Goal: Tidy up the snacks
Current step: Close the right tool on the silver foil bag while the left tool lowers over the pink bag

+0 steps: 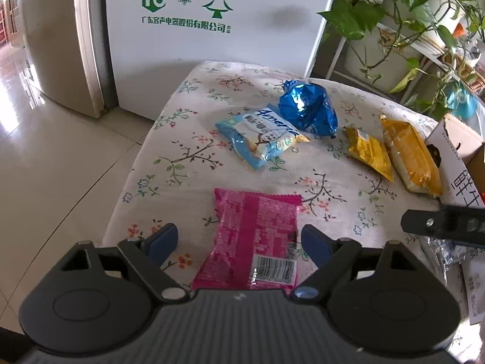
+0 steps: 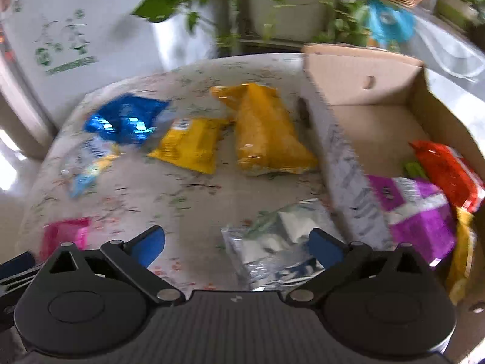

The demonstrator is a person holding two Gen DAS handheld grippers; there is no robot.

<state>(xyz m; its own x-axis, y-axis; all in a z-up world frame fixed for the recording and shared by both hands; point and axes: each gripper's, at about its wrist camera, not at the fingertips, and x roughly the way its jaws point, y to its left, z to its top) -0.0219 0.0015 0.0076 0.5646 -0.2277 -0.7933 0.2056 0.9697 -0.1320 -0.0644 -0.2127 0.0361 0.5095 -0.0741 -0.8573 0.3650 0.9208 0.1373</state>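
Floral-clothed table [image 1: 188, 139]: flat pink foil snack packet [image 1: 254, 236] lies lengthwise between the wide-open left gripper [image 1: 239, 242]; right gripper [image 2: 236, 242] (also wide, empty) hovers over a crinkled silver packet [image 2: 279, 248].

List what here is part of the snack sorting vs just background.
Job: pink packet, light-blue packet, blue foil bag, two yellow packets, silver packet, cardboard box.

Background: potted plant, white appliance, floral tablecloth.

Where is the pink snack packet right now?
In the left wrist view, the pink packet lies on the floral tablecloth between the open left gripper's fingers.
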